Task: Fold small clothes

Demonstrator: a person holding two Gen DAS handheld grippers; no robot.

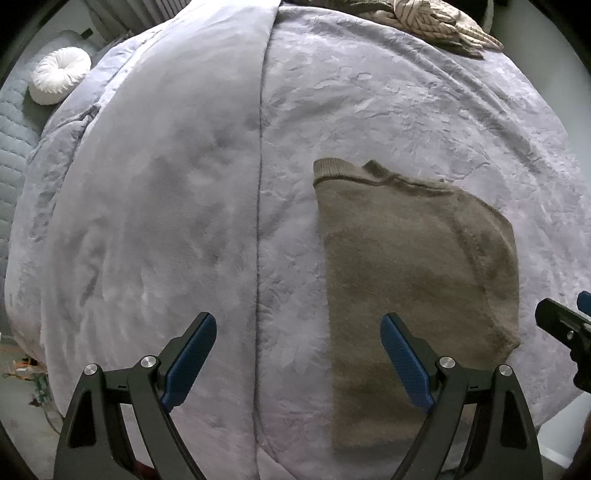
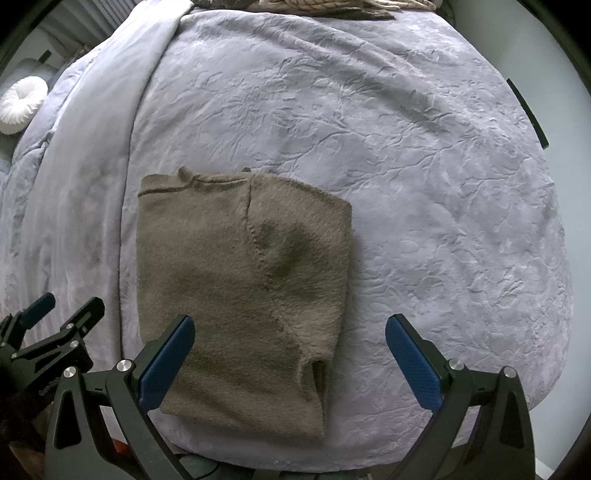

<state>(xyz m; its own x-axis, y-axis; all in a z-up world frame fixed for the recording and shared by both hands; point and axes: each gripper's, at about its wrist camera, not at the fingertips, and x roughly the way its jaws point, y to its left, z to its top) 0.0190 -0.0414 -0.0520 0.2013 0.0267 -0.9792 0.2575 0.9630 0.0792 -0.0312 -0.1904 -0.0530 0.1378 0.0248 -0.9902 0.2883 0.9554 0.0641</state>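
A lavender embossed bedspread [image 2: 424,184] carries a folded brown sweater [image 2: 236,280] below the right gripper; far ahead, seemingly striped clothes [image 1: 436,22].

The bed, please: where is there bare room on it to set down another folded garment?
The bedspread lies bare right of the folded brown sweater and beyond its collar, up to the striped clothes pile. Left of the sweater, past the blanket's edge, is bare too. Both open grippers crowd the near edge.
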